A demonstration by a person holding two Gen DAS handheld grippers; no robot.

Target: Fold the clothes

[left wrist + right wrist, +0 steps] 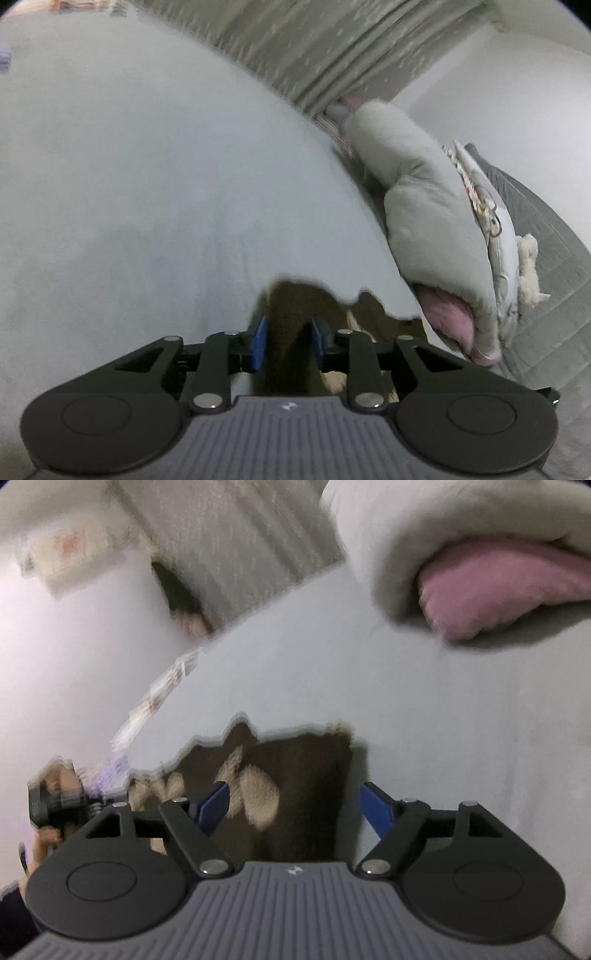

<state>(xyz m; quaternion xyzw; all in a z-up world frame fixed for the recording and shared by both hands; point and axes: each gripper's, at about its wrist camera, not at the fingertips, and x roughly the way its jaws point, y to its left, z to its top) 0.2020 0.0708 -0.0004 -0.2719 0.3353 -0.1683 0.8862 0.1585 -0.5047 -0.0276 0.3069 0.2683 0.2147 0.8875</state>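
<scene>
A big bed with a pale grey-blue sheet [147,177] fills most of both views. At the far edge of the bed hangs a grey-green curtain with long folds [314,48]. On the bed, near the curtain, lies a soft pale green blanket rolled in a heap [424,206], and a fluffy pink cloth [491,590] sticks out of its end. Just behind the heap lies a white pillow with little printed pictures [487,206]. Beside that pillow sits a grey quilted cover [546,258].
</scene>
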